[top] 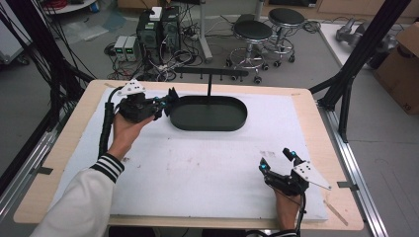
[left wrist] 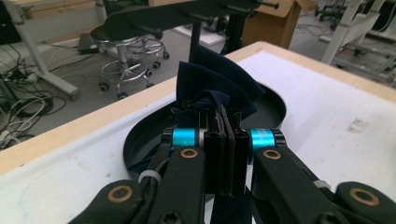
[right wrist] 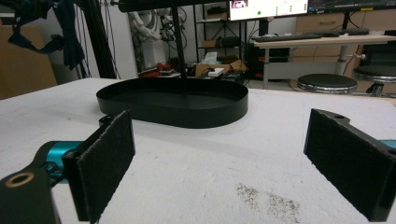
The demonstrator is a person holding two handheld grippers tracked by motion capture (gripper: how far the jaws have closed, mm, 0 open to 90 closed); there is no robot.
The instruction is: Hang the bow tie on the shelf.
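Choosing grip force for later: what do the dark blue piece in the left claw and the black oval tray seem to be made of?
The dark blue piece looks like thin woven fabric: matte, with soft folds and creases where the left claw pinches it. The black oval tray looks rigid, probably painted metal or plastic: a thin, even upright wall with a smooth, slightly satin finish.

Two round stools on the floor beyond the table's far edge. Computer towers and tangled cables left of them. Cardboard box off the right edge.
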